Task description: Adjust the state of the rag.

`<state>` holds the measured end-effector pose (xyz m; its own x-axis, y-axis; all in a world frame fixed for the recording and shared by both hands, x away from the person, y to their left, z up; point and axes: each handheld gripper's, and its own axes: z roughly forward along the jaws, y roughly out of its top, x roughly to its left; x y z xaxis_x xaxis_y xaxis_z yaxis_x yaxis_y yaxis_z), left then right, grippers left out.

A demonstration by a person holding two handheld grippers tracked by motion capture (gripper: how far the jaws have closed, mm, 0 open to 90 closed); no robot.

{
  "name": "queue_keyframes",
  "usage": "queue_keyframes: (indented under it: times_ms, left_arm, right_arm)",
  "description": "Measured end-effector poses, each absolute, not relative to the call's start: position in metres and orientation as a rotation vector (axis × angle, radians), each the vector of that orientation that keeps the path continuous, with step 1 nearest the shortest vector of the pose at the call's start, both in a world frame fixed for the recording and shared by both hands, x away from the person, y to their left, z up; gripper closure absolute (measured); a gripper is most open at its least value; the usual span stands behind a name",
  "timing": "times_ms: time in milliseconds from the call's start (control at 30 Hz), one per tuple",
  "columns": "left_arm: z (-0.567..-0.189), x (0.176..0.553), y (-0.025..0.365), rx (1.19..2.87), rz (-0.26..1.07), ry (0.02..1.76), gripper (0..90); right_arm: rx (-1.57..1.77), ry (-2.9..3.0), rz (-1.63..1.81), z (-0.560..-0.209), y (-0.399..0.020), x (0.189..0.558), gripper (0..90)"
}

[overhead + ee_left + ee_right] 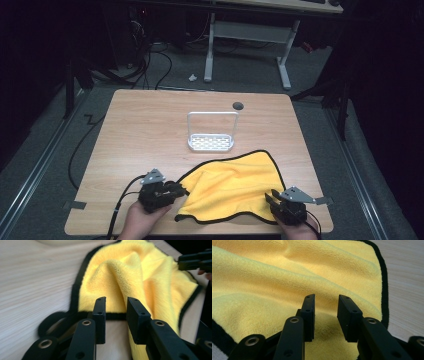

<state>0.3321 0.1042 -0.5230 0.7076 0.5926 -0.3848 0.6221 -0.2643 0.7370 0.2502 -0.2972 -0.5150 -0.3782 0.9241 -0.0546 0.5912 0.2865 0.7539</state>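
High view: we note a yellow cloth [232,187], fleecy with a black stitched hem, lying rumpled on the near half of a pale wood-grain table [145,130]. The left gripper [181,190] sits at its near-left corner, the right gripper [270,198] at its near-right edge. Behind the cloth stands a white perforated rack [211,142] with a wire loop. Grey carpet and white desk legs lie beyond.

Left gripper view: the cloth [130,277] rises in soft folds; the jaws stand narrowly apart at the black hem, with nothing pinched that we can see.

Right gripper view: plush nap, broad ridges; the jaws hover narrowly parted over the cloth [287,280], gripping nothing.
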Motion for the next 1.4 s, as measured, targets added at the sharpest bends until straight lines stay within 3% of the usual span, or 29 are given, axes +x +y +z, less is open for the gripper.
queue_keyframes:
  times_ms: [167, 433, 600, 733, 900, 1067, 1233, 1400]
  left_arm:
    - [-0.532, 0.347, 0.084, 2.027, -0.008, 0.956, 72.2]
    - [-0.524, 0.391, 0.122, 2.112, 0.262, 1.063, 73.5]
    - [-0.524, 0.413, 0.129, 2.095, 0.361, 1.132, 70.7]
    - [-0.515, 0.402, 0.135, 2.006, 0.309, 1.150, 67.8]
    - [-0.512, 0.345, 0.125, 1.988, 0.117, 1.030, 62.8]
    - [-0.530, 0.329, 0.119, 2.075, 0.194, 0.972, 61.4]
    - [-0.532, 0.346, 0.125, 2.076, 0.279, 0.967, 64.7]
    - [-0.532, 0.353, 0.126, 2.070, 0.255, 0.968, 64.3]
  right_arm:
    - [1.365, 2.072, 0.902, -0.516, -0.298, 0.250, 68.6]
    - [1.336, 2.129, 0.895, -0.519, -0.294, 0.250, 68.6]
    - [1.361, 2.171, 0.885, -0.524, -0.293, 0.251, 67.7]
    - [1.396, 2.166, 0.892, -0.523, -0.296, 0.243, 68.0]
    - [1.366, 2.132, 0.894, -0.517, -0.295, 0.237, 67.3]
    - [1.377, 2.058, 0.899, -0.509, -0.288, 0.277, 67.5]
    - [1.442, 2.033, 0.822, -0.511, -0.284, 0.334, 68.4]
    - [1.522, 2.024, 0.749, -0.513, -0.284, 0.377, 68.9]
